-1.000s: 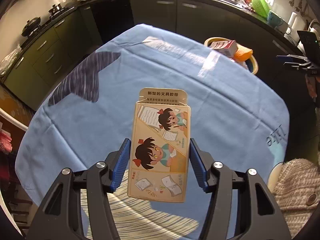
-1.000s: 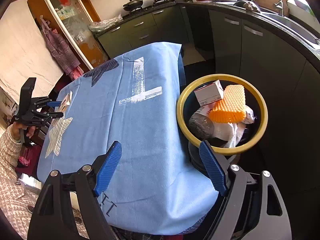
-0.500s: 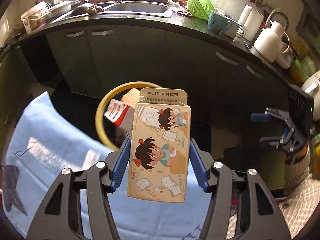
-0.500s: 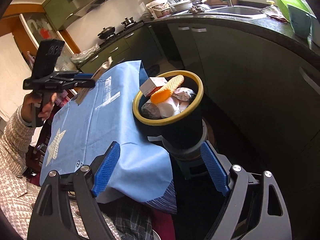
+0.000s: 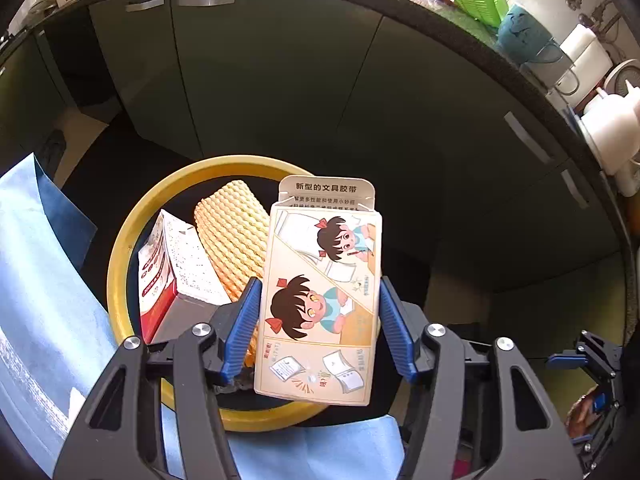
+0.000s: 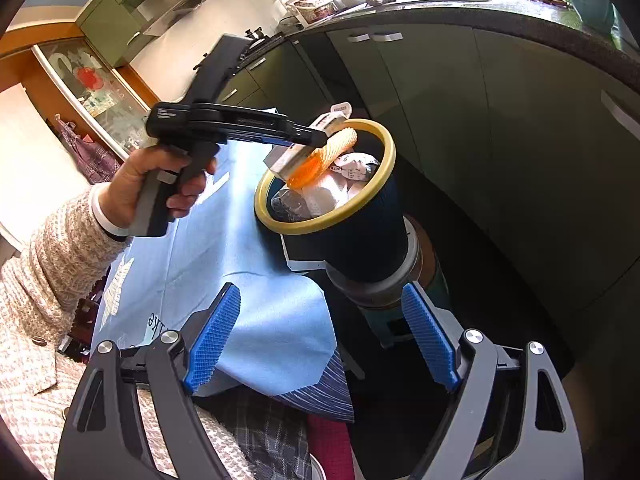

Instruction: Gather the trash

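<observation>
Since a second ago my left gripper [image 5: 318,320] swung from table to above the yellow-rimmed bin [image 5: 120,264], jaws clamped on the cartoon box [image 5: 320,292] not yet dropped; right gripper [image 6: 320,344] idle, gaping; bin already holds trash.

Left gripper [image 5: 318,322]: blue-padded fingers [image 5: 244,320] closed against both side edges of a flat carton, which stands upright between them. Seen from the right wrist view, the left hand [image 6: 154,184] grips the pistol-style handle, knit sleeve at the wrist, tool extended level. Right gripper [image 6: 320,338]: fingers [image 6: 214,338] spread wide apart, nothing between them, pointing forward and slightly downward.
</observation>
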### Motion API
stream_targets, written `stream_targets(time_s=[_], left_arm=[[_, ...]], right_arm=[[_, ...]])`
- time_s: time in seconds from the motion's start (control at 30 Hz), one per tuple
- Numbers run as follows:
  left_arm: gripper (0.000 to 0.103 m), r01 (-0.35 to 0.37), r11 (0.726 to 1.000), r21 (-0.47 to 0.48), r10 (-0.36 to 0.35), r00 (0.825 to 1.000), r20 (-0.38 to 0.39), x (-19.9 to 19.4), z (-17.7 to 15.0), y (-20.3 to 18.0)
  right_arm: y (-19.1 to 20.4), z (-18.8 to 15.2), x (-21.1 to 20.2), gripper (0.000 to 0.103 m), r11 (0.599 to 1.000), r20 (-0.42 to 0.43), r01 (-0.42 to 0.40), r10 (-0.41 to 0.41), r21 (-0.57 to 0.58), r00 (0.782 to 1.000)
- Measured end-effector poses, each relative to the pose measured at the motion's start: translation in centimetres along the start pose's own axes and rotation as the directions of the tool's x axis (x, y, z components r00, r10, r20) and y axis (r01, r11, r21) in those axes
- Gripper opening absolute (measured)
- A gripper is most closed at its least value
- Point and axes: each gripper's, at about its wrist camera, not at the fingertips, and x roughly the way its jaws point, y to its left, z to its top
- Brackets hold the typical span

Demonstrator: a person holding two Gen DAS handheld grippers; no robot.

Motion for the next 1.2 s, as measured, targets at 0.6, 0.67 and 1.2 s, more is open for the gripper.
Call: stream_targets(time_s=[0.6,0.67,1.2], left_arm=[[0.082,-0.168,0.985,0.041,0.170,0.984,-0.050,4.5,-0.9,-3.0],[0.082,-0.148,0.989,0.014,0.148,0.989,-0.006,2.8,-0.9,-2.3],[0.096,-0.239,0.960,-0.145,0.278,0.858,0.431,-20.0,-14.0,0.7]], right_arm=[[1.8,-0.2,0.0,0.085,0.999,0.003,-0.026,0.026,-0.021,1.000],[2.2,-0.1,0.0,0.085,0.999,0.007,-0.033,0.034,-0.029,0.999],[6.9,-0.1,2.8,0.090,0.990,-0.008,-0.048,0.047,-0.130,0.999]])
